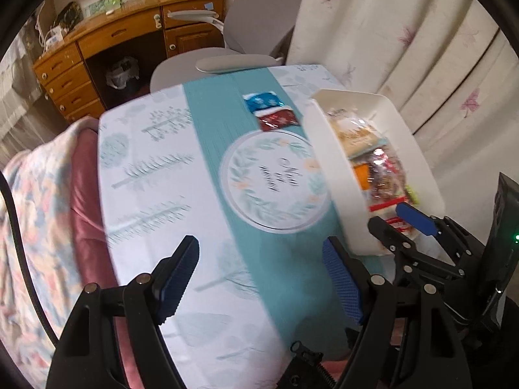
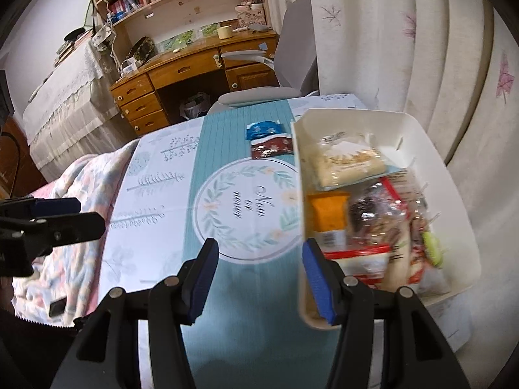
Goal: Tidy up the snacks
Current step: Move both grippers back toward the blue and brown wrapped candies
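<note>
Holding: nothing in either hand; my left gripper (image 1: 259, 278) stands wide with bare tablecloth between its blue pads, and my right gripper (image 2: 259, 278) is parted less widely, also empty.
Snacks left out: a blue foil snack packet (image 1: 263, 101) and a dark red foil snack packet (image 1: 278, 120) lie touching each other on the teal stripe, at the far side of the table.
Snacks stowed: a white rectangular plastic bin (image 1: 334, 175) on the right of the table already holds a pale biscuit pack (image 2: 348, 162), an orange carton (image 2: 328, 215) and clear-wrapped sweets.
Right gripper placing: its right finger sits just at the bin's near wall.
Risk one: I judge that finger could catch the bin wall and shove or tip the bin, because it is so close.
Risk two: the two foil packets touch, so pinching one may drag or flick the other off the table's far edge.
Risk three: foil is slick; a shallow pinch may slip.
Surface: a white tablecloth with pale tree prints (image 1: 152, 175), a teal band and a round wreath emblem.
Room: a wooden desk with drawers (image 2: 181, 81), a grey chair (image 1: 259, 19), flowered curtains (image 1: 405, 48), and a pastel blanket (image 1: 35, 214) beside the table.
</note>
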Demonstrator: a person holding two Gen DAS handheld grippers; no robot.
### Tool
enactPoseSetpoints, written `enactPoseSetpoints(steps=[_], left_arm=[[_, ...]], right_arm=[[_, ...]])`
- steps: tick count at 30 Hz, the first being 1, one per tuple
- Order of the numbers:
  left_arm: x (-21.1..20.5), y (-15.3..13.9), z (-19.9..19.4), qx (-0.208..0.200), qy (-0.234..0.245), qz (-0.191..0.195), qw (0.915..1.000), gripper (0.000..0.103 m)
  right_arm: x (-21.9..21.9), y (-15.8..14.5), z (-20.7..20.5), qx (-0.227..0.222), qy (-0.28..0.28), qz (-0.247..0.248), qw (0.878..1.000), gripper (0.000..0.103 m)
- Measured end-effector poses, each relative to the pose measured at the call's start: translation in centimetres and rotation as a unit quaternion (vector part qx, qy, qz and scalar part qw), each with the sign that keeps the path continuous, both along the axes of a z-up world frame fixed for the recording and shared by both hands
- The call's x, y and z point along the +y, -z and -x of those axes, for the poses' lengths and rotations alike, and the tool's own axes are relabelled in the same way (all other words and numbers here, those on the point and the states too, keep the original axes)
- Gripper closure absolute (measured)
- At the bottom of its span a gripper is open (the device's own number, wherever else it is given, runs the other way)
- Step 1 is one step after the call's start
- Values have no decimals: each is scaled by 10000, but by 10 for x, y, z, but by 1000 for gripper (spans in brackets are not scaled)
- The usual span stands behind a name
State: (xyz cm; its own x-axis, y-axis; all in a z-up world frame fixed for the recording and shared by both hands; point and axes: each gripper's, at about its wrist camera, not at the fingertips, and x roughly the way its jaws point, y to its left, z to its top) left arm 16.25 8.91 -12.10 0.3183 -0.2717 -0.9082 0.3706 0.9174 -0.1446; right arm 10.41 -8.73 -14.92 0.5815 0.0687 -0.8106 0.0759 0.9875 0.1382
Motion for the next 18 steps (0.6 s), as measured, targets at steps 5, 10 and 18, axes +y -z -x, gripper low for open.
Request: enactPoseSetpoints(steps=[5,10,18], left_arm=[[20,-3,-34,-174,204,-152,9995,26],[19,-6,-75,-295,532,-296,9977,26],[-14,-9,-146,-782,1231,-779,9862,26]], right_arm=[[23,0,-19,-173,286,-102,9994,49],[38,0,-49,-282,648,-313,9970,49],[43,22,-111,-221,1551,-493,9864,49]])
